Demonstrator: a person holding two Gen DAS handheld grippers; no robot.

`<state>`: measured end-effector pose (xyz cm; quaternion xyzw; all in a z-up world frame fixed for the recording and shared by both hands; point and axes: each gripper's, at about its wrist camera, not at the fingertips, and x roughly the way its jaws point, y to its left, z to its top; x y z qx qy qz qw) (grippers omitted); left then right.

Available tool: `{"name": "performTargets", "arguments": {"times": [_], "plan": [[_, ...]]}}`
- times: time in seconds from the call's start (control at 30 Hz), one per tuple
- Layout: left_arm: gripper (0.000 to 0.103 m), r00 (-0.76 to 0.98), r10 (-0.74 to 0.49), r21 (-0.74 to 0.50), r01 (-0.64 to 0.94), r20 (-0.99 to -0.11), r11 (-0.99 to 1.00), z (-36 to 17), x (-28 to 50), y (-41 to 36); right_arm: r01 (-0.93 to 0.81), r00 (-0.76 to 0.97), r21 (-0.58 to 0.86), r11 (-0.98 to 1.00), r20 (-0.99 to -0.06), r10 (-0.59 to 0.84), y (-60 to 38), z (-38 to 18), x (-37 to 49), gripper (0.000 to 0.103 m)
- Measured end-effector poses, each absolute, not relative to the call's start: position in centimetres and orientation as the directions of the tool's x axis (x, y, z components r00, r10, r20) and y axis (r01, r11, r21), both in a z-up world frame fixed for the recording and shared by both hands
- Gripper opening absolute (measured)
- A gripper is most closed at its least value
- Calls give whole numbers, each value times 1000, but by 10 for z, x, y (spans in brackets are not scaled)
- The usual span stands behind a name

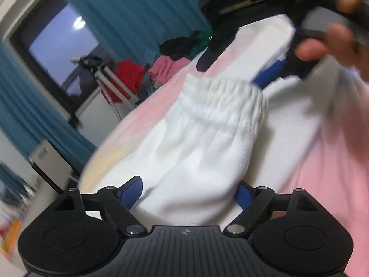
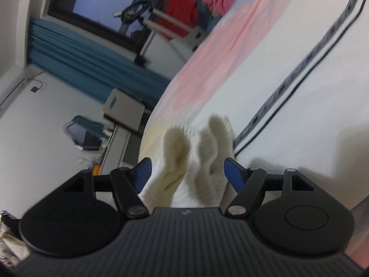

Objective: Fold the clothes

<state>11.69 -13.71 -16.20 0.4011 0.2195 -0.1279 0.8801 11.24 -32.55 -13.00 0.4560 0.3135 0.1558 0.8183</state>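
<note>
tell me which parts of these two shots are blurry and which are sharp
Left wrist view: the curtain and the person's hand smear with motion; the left gripper stays crisp. Right wrist view: the sock cuff is soft, the window slightly blurred.

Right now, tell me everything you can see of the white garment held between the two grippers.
The white garment looks like soft, finely ribbed knit with a gathered elastic band across one end. It hangs stretched above the pink and white bedding, lifted rather than lying flat. The left gripper holds one end, the right gripper the banded end, where the cloth bunches into folds. Motion blur hides finer detail.
</note>
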Motion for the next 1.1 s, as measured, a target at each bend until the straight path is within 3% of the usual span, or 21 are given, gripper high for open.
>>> {"name": "performTargets", "arguments": {"times": [0.17, 0.33, 0.6, 0.67, 0.77, 0.87, 1.0, 1.1], "plan": [[86, 898, 18, 763, 362, -439, 535, -165, 111, -85, 36, 748, 807, 590, -413, 519, -310, -130, 122, 80], [83, 893, 54, 747, 338, -446, 573, -170, 126, -60, -28, 751, 838, 544, -342, 565, -300, -121, 130, 83], [66, 822, 12, 573, 387, -570, 723, -159, 130, -33, -36, 666, 657, 753, -546, 508, -264, -130, 180, 83], [61, 808, 9, 540, 386, -590, 748, -153, 122, -33, -75, 667, 611, 788, -557, 495, -255, -132, 189, 77], [48, 792, 5, 520, 396, -610, 757, -153, 118, -34, -37, 665, 589, 807, -589, 460, -251, -131, 202, 52], [39, 796, 5, 530, 399, -606, 748, -152, 110, -38, -52, 697, 647, 760, -522, 492, -257, -122, 208, 28], [31, 807, -8, 513, 384, -591, 768, -148, 96, -45, -138, 744, 637, 758, -438, 504, -249, -91, 212, 25], [31, 805, -10, 518, 391, -593, 761, -152, 97, -47, -110, 740, 608, 786, -478, 473, -247, -96, 220, 25]]}}
